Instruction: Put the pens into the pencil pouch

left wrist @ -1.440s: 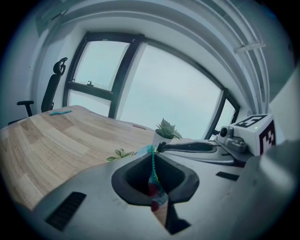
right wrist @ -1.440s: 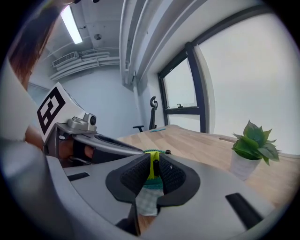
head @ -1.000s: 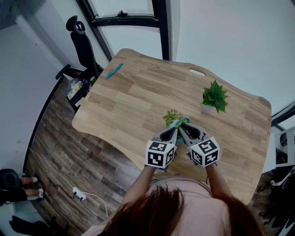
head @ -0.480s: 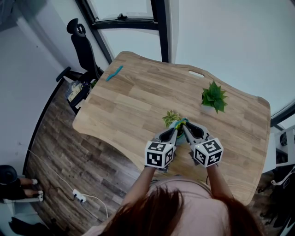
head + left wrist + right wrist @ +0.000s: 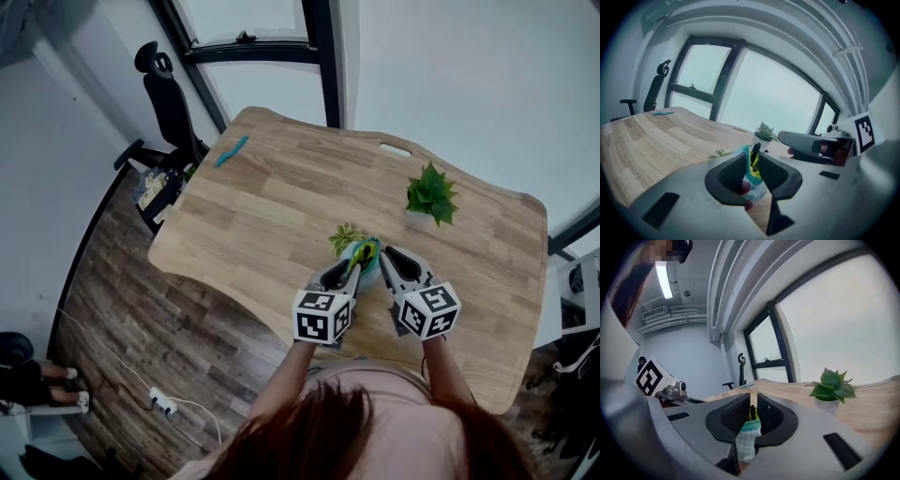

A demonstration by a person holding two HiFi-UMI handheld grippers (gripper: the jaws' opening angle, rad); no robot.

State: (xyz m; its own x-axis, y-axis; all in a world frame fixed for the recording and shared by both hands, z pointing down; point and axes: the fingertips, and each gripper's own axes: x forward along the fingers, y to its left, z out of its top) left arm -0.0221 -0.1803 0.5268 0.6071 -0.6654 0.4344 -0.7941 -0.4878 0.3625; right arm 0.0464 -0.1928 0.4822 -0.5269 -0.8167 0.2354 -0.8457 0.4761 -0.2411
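We hold the pouch (image 5: 366, 269) upright between both grippers, over the near half of the tabletop (image 5: 281, 202). Our right gripper (image 5: 751, 414) has its jaws nearly together, clamped on the pouch's rim. Our left gripper (image 5: 754, 161) has just been opening its jaws. They stand apart with the pouch's mouth between them, the fabric lying against one jaw only. A black pen (image 5: 755, 150) stands in the pouch, its end above the rim. A plant (image 5: 432, 195) stands beyond.

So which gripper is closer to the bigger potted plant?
Right. The right gripper lies below-left of the potted plant; the left gripper, jaws just opened around the pencil pouch, lies farther left.
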